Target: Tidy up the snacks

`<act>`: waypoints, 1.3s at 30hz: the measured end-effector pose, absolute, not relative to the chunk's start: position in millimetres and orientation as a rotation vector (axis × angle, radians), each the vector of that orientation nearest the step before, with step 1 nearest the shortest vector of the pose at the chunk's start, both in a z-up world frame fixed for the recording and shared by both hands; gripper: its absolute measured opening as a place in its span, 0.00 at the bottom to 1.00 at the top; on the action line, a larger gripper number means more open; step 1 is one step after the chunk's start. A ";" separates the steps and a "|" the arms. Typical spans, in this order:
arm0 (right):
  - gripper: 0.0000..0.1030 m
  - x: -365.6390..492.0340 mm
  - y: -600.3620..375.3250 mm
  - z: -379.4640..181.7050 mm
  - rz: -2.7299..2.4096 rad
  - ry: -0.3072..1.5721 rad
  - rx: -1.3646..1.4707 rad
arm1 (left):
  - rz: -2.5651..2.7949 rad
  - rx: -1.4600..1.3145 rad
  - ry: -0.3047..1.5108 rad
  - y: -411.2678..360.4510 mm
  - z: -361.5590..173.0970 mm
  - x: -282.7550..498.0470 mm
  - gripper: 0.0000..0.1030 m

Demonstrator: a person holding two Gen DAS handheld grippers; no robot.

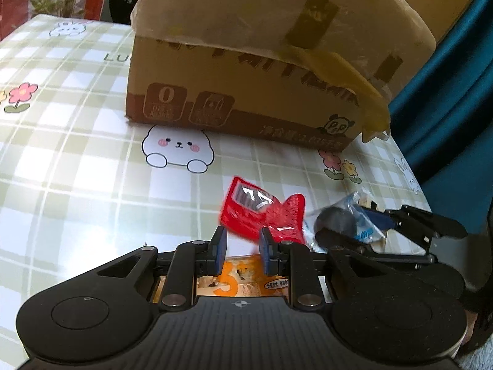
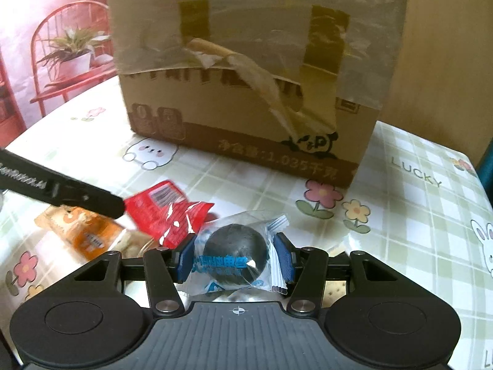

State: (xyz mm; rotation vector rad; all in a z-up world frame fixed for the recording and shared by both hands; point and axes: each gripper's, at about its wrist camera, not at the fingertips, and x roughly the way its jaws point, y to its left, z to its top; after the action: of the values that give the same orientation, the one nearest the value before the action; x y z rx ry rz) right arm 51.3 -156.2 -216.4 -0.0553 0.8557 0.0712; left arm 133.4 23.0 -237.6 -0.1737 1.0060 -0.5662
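Observation:
My left gripper (image 1: pixel 243 248) is shut on the lower edge of a red snack packet (image 1: pixel 262 212), which sticks up from between the blue pads. From the right wrist view, one of its black fingers (image 2: pixel 92 200) reaches in from the left to that red packet (image 2: pixel 166 212). My right gripper (image 2: pixel 235 259) is shut on a clear wrapper with blue print holding a dark round snack (image 2: pixel 235 246). That same wrapped snack (image 1: pixel 336 222) shows at the right of the left wrist view. An orange packet (image 1: pixel 234 283) lies on the table under the left gripper.
A taped cardboard box (image 2: pixel 246 92) with its flap folded over stands just behind the snacks on the green checked tablecloth (image 1: pixel 77 154). A pale cracker (image 2: pixel 334 289) lies under the right gripper. A blue curtain (image 1: pixel 446 108) hangs off the table's right edge.

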 end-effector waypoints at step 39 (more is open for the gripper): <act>0.48 54.3 -202.1 -215.1 -0.030 0.789 0.102 | -0.612 0.082 0.925 -37.9 -235.4 149.6 0.73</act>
State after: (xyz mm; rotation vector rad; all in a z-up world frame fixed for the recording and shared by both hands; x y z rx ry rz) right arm 54.3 -202.1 -215.1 0.1016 0.7888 -0.0301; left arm 149.6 -37.9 -235.4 0.0821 0.9254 -0.6124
